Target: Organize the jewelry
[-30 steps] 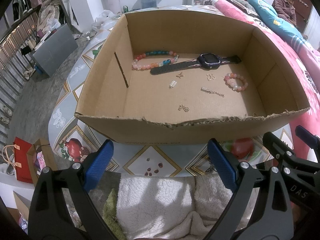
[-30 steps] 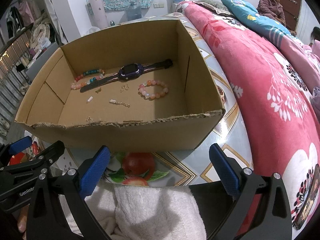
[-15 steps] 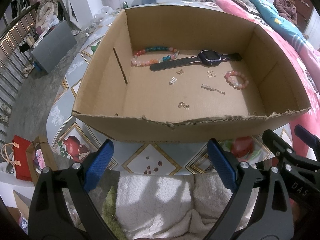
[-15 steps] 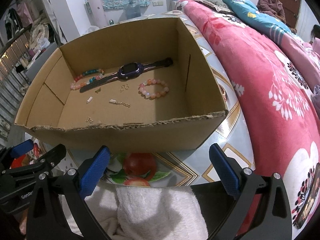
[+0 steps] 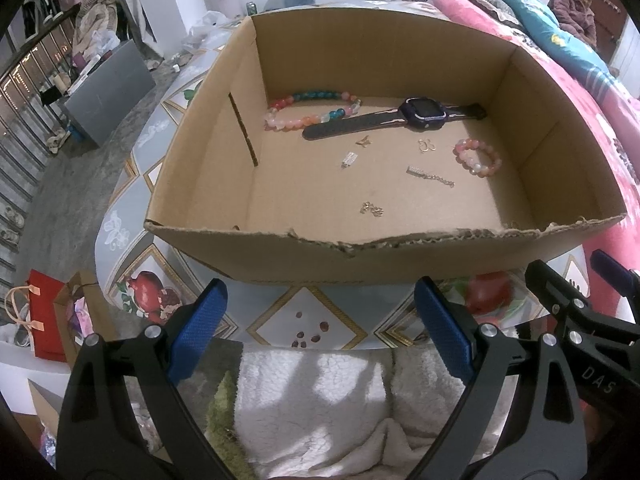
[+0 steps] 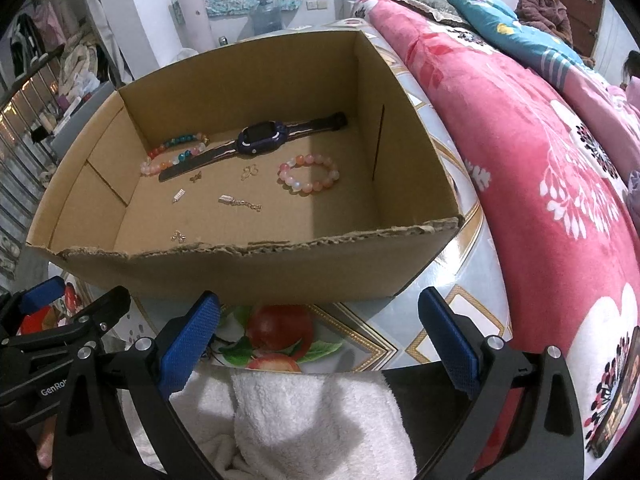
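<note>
Cardboard box [image 5: 248,240] on table; L gripper [image 5: 320,328] & R gripper [image 6: 320,332] both near box front wall, fingers wide, empty; in box: watch [image 5: 424,114] at back, long bead bracelet [image 5: 308,110] back-left, small pink bracelet [image 5: 478,156] right, tiny earrings [image 5: 372,209] mid.

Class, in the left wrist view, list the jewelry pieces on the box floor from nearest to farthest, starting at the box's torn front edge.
Small gold charm → silver chain clasp → pink bead bracelet → smartwatch → multicolored bead bracelet.
</note>
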Action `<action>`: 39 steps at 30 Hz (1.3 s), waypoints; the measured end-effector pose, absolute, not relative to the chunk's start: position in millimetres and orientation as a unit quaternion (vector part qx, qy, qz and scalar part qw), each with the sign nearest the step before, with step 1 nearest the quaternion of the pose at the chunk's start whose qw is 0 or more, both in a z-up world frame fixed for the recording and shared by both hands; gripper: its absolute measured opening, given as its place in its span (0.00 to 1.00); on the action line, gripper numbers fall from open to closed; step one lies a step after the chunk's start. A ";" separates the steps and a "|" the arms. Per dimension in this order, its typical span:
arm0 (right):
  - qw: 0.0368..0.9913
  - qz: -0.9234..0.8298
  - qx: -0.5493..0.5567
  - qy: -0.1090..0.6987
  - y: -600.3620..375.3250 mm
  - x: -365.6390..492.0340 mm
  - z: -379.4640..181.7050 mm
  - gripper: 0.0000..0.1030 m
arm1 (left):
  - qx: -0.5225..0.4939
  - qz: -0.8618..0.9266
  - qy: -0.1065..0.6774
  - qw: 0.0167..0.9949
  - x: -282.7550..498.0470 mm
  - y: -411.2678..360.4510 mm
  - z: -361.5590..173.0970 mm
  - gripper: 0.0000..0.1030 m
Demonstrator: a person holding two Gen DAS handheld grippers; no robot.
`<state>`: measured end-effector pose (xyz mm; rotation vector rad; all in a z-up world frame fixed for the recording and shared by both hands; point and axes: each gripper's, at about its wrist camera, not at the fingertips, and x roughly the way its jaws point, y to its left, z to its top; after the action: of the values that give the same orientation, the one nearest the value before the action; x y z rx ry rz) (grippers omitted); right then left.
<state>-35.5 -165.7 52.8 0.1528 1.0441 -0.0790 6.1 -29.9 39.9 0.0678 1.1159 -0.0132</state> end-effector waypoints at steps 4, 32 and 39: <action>0.863 -0.037 0.071 0.498 -165.3 -35.7 52.3 0.94 | 0.030 -0.006 0.531 0.847 6.4 -28.5 39.1 0.88; 0.862 -0.038 0.070 0.500 -162.9 -33.8 52.1 0.94 | 0.030 -0.006 0.531 0.847 6.5 -26.9 38.9 0.88; 0.862 -0.038 0.070 0.500 -163.5 -34.7 52.0 0.94 | 0.030 -0.006 0.531 0.847 6.3 -26.4 39.0 0.88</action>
<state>-34.7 -163.5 52.0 0.1469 1.0493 -0.0794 6.3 -26.4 39.0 0.0631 1.1209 -0.0129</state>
